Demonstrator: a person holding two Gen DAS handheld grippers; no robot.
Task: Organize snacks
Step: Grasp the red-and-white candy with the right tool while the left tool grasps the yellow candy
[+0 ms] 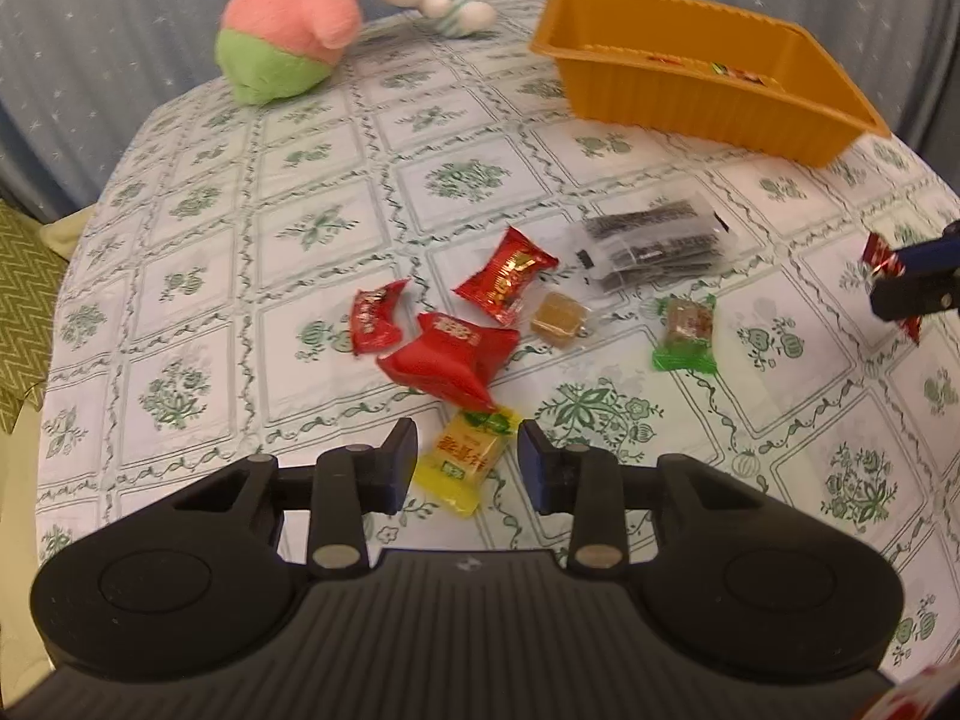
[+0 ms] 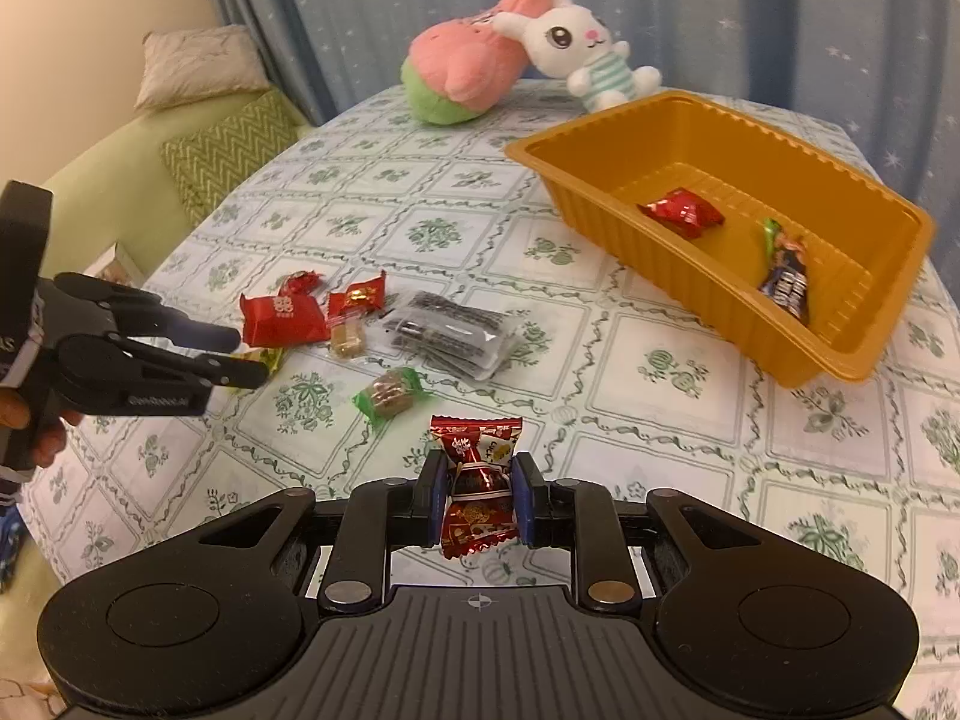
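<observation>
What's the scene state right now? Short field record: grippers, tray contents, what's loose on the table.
right gripper: shut on a dark red candy, above the tablecloth
left gripper: open, a yellow candy between its jaws, pads not pressing it
orange tray: holds a red candy and a dark blue packet
loose on table: three red packets, a clear-wrapped brown sweet, a green-wrapped sweet, a clear pack of dark sticks
far edge: two plush toys
</observation>
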